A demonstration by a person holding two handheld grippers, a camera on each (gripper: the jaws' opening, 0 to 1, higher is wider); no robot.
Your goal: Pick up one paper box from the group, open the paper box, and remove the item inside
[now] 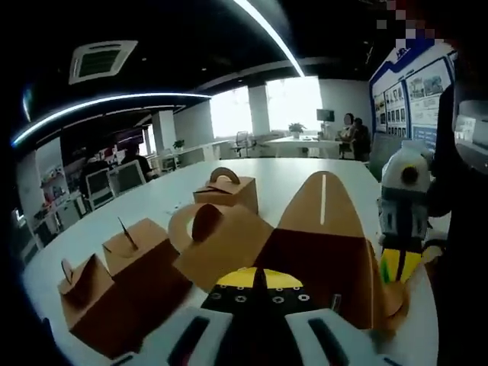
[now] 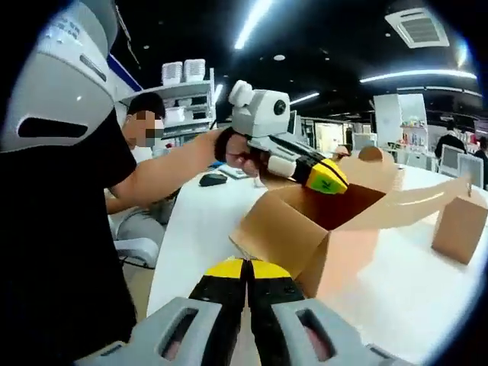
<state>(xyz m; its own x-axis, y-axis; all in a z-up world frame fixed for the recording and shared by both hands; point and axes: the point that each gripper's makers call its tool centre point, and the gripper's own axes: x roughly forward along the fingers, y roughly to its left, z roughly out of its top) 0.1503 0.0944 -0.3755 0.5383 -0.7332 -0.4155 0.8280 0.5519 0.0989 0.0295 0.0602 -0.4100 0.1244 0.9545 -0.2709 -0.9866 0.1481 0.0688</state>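
Note:
An open brown paper box (image 1: 305, 244) sits on the white table (image 1: 282, 179) right ahead of my left gripper (image 1: 259, 279), its long flaps spread and its inside dark. My left gripper's yellow tips are shut on the box's near wall. In the right gripper view the same box (image 2: 293, 229) gapes upward, and the left gripper (image 2: 326, 177) grips its far rim. My right gripper (image 2: 245, 267) is shut at the box's near side flap; it also appears as the right gripper (image 1: 399, 264) beside the box. I cannot see any item inside.
Three closed brown boxes with curved handles (image 1: 226, 191) (image 1: 141, 252) (image 1: 88, 293) stand to the left on the table. Another closed box (image 2: 457, 225) stands at the right. A person (image 2: 69, 229) holds the grippers at the table edge. Desks, chairs and seated people fill the background.

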